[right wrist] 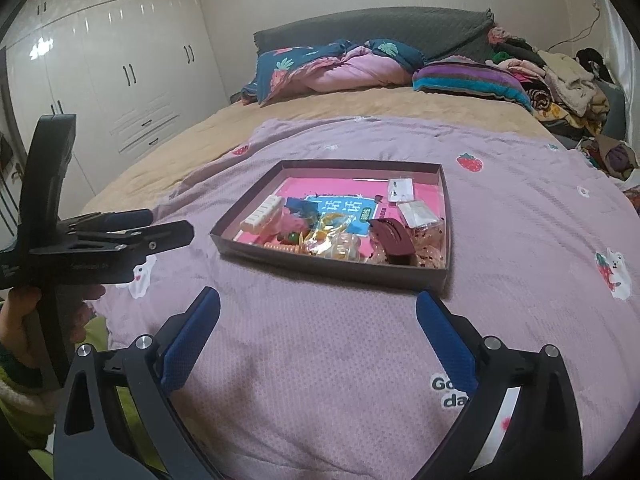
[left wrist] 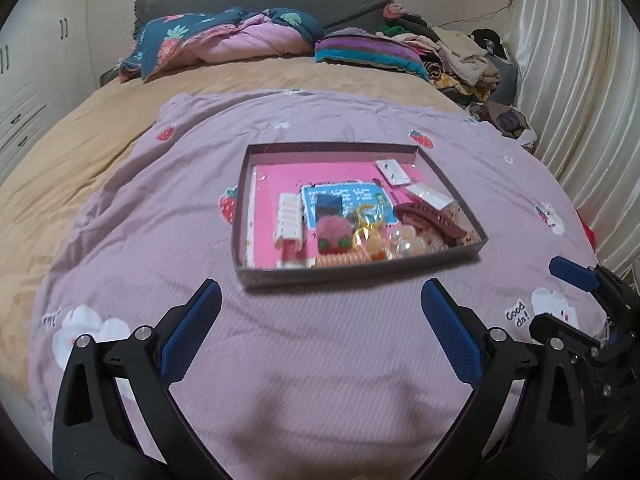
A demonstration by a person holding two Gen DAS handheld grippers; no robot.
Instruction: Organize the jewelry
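Nearest to both cameras, the left gripper [left wrist: 320, 304] and the right gripper [right wrist: 318, 312] have their fingers spread wide, with nothing between the blue ribbed pads; only the blanket is under them. The right gripper's figure was rising over the last moment but is now steady at its widest. The lilac blanket [left wrist: 320, 360] has a fine waffle weave, printed with strawberries and white bears, and it lies soft and a little wrinkled over the bed [left wrist: 80, 152]. Just beyond the fingers sits the task's thing, a shallow cardboard box [left wrist: 360, 272] with low brown walls and a pink card on its floor. The jewelry and hair pieces are crowded in its near half: a white ridged comb clip [left wrist: 289, 216], a fuzzy pink pompom tie [left wrist: 334, 230], yellow plastic rings [left wrist: 366, 224], an orange coil tie [left wrist: 340, 259], clear pearly beads [left wrist: 406, 242] and a dark red claw clip [left wrist: 434, 220]; farther back lie two small white cards [left wrist: 394, 172], probably with earrings. I judge all these pieces very light; the beads and rings look smooth and may slip, so it is better to pinch them across a narrow part. The claw clip seems stiff and can be taken at its spine. The cards look thin and should be taken by an edge. Far behind are a folded quilt [left wrist: 240, 40], a striped pillow [left wrist: 368, 50] and a heap of clothes [left wrist: 460, 56].
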